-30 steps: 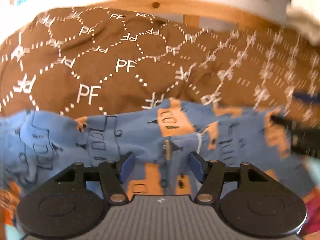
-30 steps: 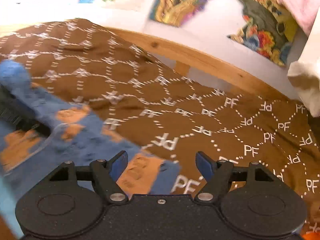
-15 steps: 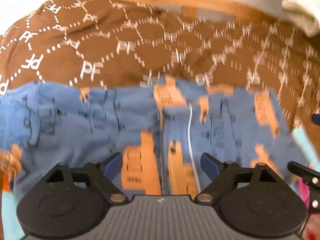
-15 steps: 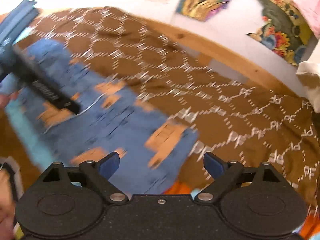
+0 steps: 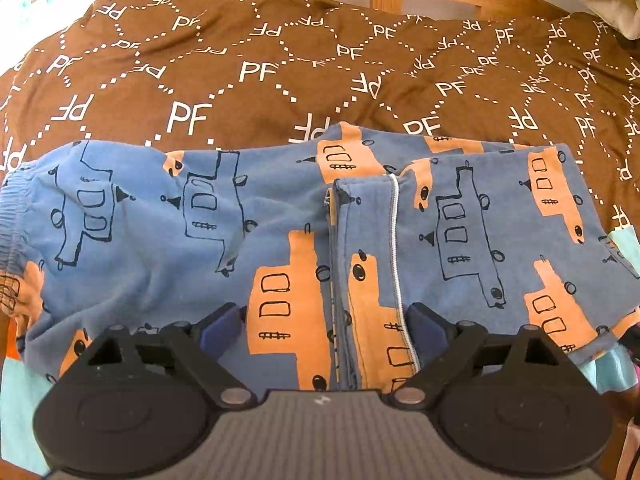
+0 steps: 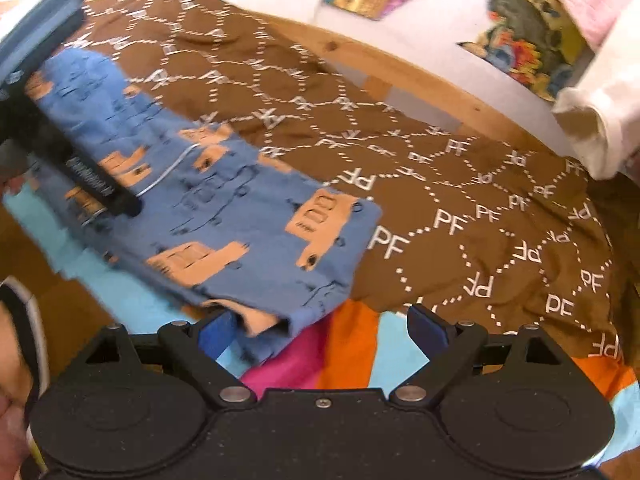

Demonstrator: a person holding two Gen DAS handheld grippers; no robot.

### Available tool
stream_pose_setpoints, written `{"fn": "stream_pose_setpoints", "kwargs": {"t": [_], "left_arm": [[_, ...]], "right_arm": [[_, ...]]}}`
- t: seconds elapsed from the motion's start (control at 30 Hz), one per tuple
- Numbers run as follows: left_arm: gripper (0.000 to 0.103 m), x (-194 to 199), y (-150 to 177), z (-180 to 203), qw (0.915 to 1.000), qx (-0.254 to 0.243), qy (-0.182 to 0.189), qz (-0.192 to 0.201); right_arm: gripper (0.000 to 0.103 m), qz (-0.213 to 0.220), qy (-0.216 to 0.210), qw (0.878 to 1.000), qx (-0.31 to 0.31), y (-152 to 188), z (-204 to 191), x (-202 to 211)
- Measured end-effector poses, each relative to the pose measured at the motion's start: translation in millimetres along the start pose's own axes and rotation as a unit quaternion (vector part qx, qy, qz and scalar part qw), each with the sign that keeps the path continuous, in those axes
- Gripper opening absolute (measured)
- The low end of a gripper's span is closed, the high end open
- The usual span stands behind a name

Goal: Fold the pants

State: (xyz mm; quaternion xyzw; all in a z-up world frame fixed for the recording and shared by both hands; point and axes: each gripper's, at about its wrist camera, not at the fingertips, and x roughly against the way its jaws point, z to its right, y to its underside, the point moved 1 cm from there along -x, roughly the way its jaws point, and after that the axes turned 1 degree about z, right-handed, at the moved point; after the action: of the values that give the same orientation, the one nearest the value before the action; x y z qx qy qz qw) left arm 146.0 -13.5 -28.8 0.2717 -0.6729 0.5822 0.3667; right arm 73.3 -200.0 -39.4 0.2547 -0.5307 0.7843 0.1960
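Blue pants with orange and outlined truck prints (image 5: 168, 240) lie folded across the bed, waistband at the left edge, a white-stitched leg end lapped over the middle. My left gripper (image 5: 326, 326) is open and empty, just above the pants' near edge. The pants also show in the right wrist view (image 6: 224, 216), with the left gripper's dark finger (image 6: 92, 180) over them. My right gripper (image 6: 324, 332) is open and empty, hovering by the pants' near right corner.
A brown blanket printed with white "PF" letters (image 5: 280, 60) covers the bed behind the pants. A striped orange, pink and light-blue sheet (image 6: 352, 360) lies under the near edge. A wooden bed rail (image 6: 420, 76) and a white pillow (image 6: 600, 120) stand at the back.
Both grippers have pulled back from the pants and opened wider. The pants now lie flat and folded, more of them in view.
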Motion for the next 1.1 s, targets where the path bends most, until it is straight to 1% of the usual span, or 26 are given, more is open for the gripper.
{"fn": "stream_pose_setpoints", "kwargs": {"t": [0.1, 0.17, 0.23, 0.27, 0.37, 0.43, 0.53, 0.6, 0.67, 0.73, 0.8, 0.83, 0.9, 0.97, 1.03, 1.1], "left_arm": [[0.095, -1.3, -0.8, 0.9, 1.0, 0.002, -0.002, -0.003], [0.095, -2.1, -1.2, 1.4, 1.0, 0.001, -0.004, -0.003], [0.096, -3.2, -1.4, 1.4, 1.0, 0.001, -0.004, -0.003], [0.096, -3.4, -1.4, 1.4, 1.0, 0.001, -0.004, -0.003], [0.097, -4.5, -1.7, 1.2, 1.0, 0.001, -0.004, -0.004], [0.098, -5.5, -1.9, 1.1, 1.0, 0.0, -0.003, -0.004], [0.099, -6.6, -1.9, -0.6, 1.0, -0.001, -0.002, -0.004], [0.099, -6.9, -1.8, -1.8, 1.0, -0.001, 0.0, -0.004], [0.099, -6.9, -1.6, -1.9, 1.0, -0.003, 0.001, -0.003], [0.099, -7.3, -1.4, -1.6, 1.0, -0.004, 0.001, -0.003], [0.099, -6.9, -1.3, -2.0, 1.0, -0.004, 0.001, -0.004], [0.099, -6.9, -1.5, -2.4, 1.0, -0.004, 0.002, -0.005], [0.099, -6.5, -1.5, -3.2, 1.0, -0.003, 0.004, -0.005], [0.099, -6.4, -1.1, -3.1, 1.0, -0.003, 0.003, -0.004], [0.101, -6.7, -0.3, -2.6, 1.0, -0.003, 0.002, -0.002], [0.102, -7.3, 0.3, -2.1, 1.0, -0.003, 0.001, -0.001]], "right_arm": [[0.092, 0.0, 0.01, 1.0, -0.007, -2.2, -3.5, -6.4], [0.092, 0.002, 0.018, 1.0, 0.007, -1.2, -9.3, -5.2], [0.092, 0.002, 0.051, 0.998, 0.024, 2.9, -13.1, -3.6], [0.092, 0.002, 0.07, 0.997, 0.019, 5.1, -10.7, -1.3], [0.092, -0.002, 0.111, 0.994, -0.018, 8.0, 5.3, 8.7], [0.095, -0.008, 0.119, 0.992, -0.032, 10.8, 13.3, 12.4], [0.095, -0.025, 0.124, 0.991, -0.041, 16.5, 15.8, 14.1], [0.094, -0.036, 0.139, 0.989, -0.042, 20.3, 15.3, 16.5], [0.094, -0.034, 0.133, 0.989, -0.056, 23.1, 16.9, 21.6], [0.096, -0.002, 0.108, 0.991, -0.075, 22.1, 16.4, 31.3], [0.098, 0.021, 0.091, 0.994, -0.056, 14.9, 7.4, 34.0], [0.098, 0.025, 0.085, 0.995, -0.041, 11.9, 1.2, 32.1], [0.098, 0.011, 0.071, 0.997, -0.022, 9.1, -9.8, 21.6], [0.096, -0.01, 0.07, 0.997, -0.02, 11.4, -13.6, 11.2], [0.095, -0.03, 0.092, 0.995, -0.028, 17.3, -7.4, 8.6], [0.096, -0.041, 0.119, 0.99, -0.055, 22.2, 9.6, 11.3]]}}
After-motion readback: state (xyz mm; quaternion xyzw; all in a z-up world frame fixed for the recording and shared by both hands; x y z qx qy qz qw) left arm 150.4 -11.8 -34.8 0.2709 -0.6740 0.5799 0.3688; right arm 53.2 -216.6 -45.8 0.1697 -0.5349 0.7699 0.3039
